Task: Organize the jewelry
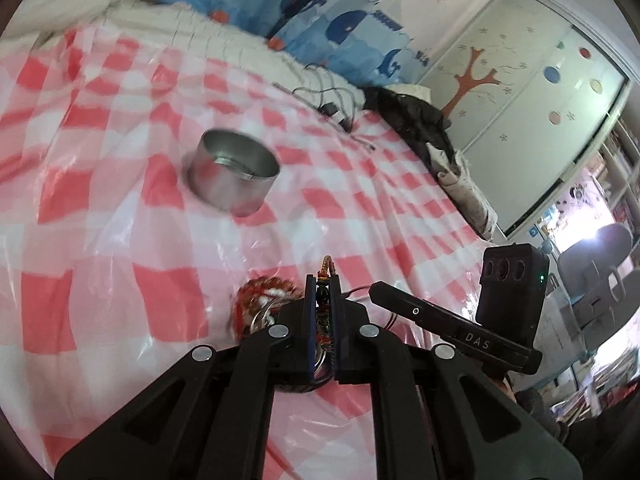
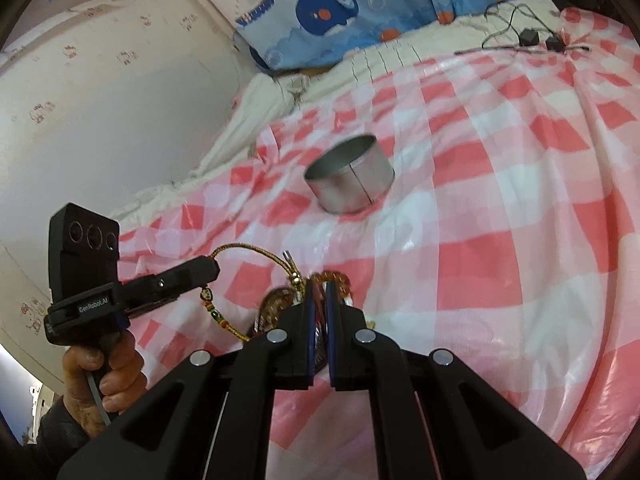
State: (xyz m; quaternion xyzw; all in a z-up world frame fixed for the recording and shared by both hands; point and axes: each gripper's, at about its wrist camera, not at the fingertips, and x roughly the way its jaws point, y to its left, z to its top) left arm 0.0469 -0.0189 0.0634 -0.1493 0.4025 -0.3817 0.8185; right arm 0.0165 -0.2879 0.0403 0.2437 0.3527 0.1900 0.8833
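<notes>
A whale-print pillow lies beyond the red-checked plastic sheet, with black cables near it.

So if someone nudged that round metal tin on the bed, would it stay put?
Probably not firmly. The round metal tin looks thin-walled and, as far as its inside shows, empty, so likely light. It stands on a glossy checked plastic sheet over soft bedding, so it may slide or tilt. On its side it would roll.

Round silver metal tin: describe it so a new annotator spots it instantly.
Start at the red-and-white checked plastic sheet covering the bed. The round silver metal tin stands alone mid-sheet, open side up, lidless, beyond both grippers. Unlike the tangled beaded jewelry near the grippers, it is plain, shiny and rigid, with one vertical seam on its wall.
</notes>
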